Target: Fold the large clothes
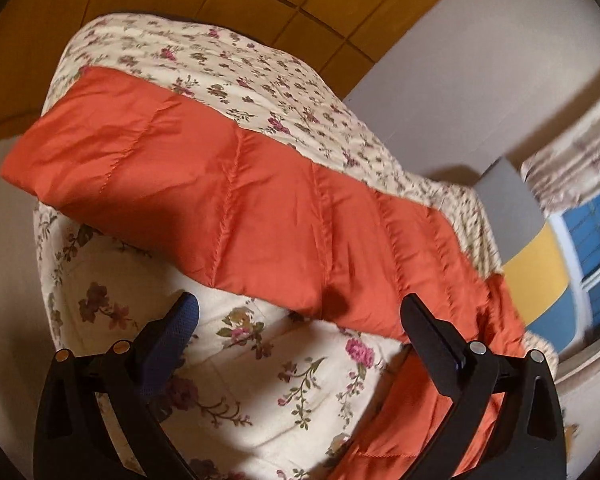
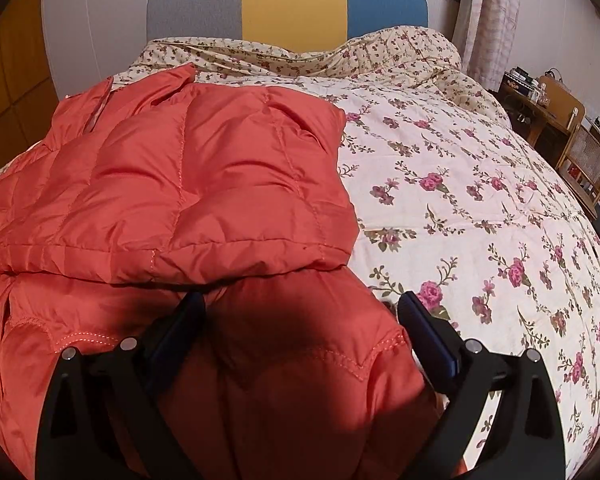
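An orange quilted down jacket [image 2: 188,184] lies on a bed with a cream floral quilt [image 2: 460,208]. In the right wrist view it fills the left half, with one panel folded over the lower part. My right gripper [image 2: 300,308] is open above the jacket's near corner, its fingers either side of the fabric. In the left wrist view the jacket [image 1: 236,216] runs as a long band across the quilt [image 1: 260,380]. My left gripper [image 1: 300,308] is open and empty, just short of the jacket's near edge.
A grey, yellow and blue headboard [image 2: 288,0] stands at the bed's far end. A curtain [image 2: 488,20] hangs by the window. A wooden chair and desk [image 2: 572,140] stand to the bed's right. Wooden wall panels [image 1: 180,0] rise behind the bed.
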